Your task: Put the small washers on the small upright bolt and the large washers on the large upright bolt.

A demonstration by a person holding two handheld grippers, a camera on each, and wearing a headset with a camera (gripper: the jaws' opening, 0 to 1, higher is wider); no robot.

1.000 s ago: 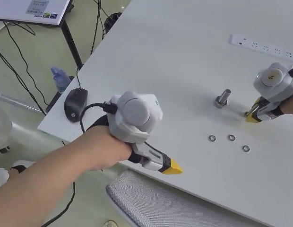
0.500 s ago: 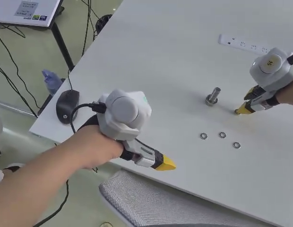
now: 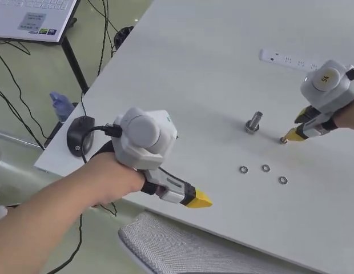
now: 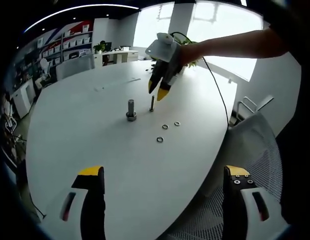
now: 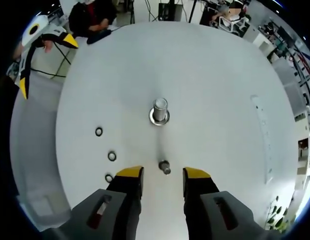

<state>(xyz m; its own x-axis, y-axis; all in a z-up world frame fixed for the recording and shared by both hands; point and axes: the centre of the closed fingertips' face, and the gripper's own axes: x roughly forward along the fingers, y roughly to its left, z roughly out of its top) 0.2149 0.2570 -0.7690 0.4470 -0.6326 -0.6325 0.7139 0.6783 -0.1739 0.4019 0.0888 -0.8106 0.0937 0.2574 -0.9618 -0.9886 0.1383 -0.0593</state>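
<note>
Newly clear of the right claw point(image 5: 163, 174): small upright bolt point(image 5: 165, 166)

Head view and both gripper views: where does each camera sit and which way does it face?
Head view: above the table's near edge, looking down; left gripper, forearm, right gripper show.
Left gripper view: low off that edge, facing across at the small bolt; own open jaws below.
Right gripper view: above that bolt, looking down; own jaws flank it.
Shared: all show the large bolt and three washers.
</note>
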